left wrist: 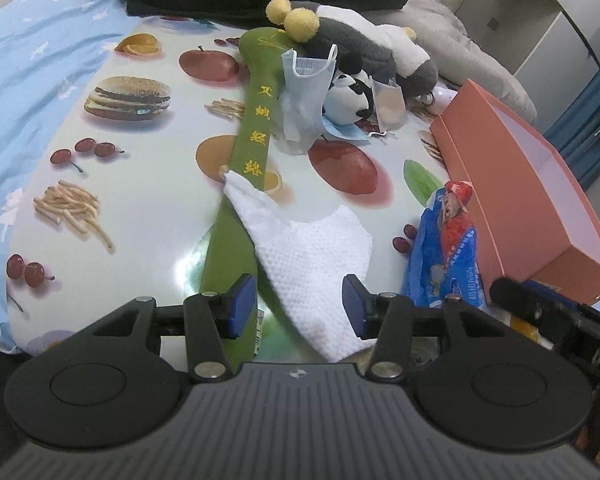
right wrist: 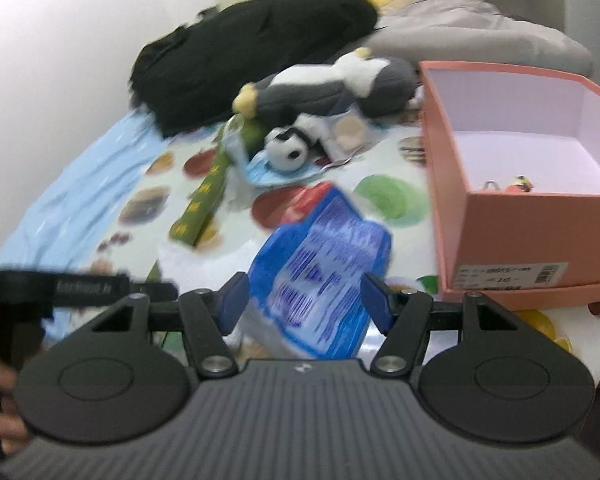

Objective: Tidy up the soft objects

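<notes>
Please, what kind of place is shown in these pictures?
Probably a bedroom at home: a light blue star-printed bedsheet, a grey quilted duvet heaped at the back, and a grey-and-white plush toy on a food-printed plastic mat.

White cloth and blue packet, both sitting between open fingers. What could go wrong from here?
1. The white cloth lies draped over the green strip, so the left gripper, jaws open, may pinch or drag both.
2. The blue packet between the right gripper jaws looks slick and crumpled; it might slip or crush.
3. The right wrist view is blurred, so aim toward the pink box could be off.
</notes>
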{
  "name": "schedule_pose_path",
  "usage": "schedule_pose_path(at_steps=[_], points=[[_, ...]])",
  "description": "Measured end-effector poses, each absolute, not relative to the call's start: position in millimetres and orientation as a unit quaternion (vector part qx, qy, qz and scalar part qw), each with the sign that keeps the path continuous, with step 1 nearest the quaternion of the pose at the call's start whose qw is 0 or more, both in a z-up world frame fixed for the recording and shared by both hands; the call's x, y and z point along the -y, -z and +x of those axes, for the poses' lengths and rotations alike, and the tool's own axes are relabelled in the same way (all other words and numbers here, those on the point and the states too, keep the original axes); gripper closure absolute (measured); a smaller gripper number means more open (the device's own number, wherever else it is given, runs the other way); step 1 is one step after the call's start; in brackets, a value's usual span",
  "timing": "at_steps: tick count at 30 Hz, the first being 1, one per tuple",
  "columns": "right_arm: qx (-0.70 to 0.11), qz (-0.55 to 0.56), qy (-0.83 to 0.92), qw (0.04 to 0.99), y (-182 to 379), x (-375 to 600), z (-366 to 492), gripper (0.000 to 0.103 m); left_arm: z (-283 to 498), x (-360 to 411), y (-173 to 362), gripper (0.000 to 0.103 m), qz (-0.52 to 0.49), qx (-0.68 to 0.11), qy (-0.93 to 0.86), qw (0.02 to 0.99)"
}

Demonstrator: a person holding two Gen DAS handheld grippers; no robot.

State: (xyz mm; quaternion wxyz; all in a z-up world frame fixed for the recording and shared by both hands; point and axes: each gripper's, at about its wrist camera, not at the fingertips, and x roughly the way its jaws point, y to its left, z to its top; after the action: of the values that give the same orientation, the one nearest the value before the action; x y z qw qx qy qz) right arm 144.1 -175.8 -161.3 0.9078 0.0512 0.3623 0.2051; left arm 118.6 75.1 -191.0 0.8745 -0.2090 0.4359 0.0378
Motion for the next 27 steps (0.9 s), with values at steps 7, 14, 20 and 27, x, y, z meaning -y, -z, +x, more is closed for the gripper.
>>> schedule_pose_path(at_steps=[7,14,20,27], points=[[-0.383,0.070,-0.197,0.900,179.0,168.2,168.6,0.039,121.8,-70.9,195.7,0.049,-0.204,-0.439,-0.030,0.875],[-0.404,0.037,-0.204,0.891,204.1,156.4,190.6,0.039,126.9,-67.0,200.4,0.049,-0.198,-0.445,-0.028,0.873],[-0.424,0.032,-0.239,0.873,220.6,151.4,198.1,0.037,132.6,-64.3,205.2,0.049,-0.194,-0.455,-0.029,0.869],[-0.420,-0.007,-0.262,0.869,225.3,140.4,197.7,0.040,136.8,-61.2,212.1,0.049,-0.193,-0.466,-0.031,0.863]])
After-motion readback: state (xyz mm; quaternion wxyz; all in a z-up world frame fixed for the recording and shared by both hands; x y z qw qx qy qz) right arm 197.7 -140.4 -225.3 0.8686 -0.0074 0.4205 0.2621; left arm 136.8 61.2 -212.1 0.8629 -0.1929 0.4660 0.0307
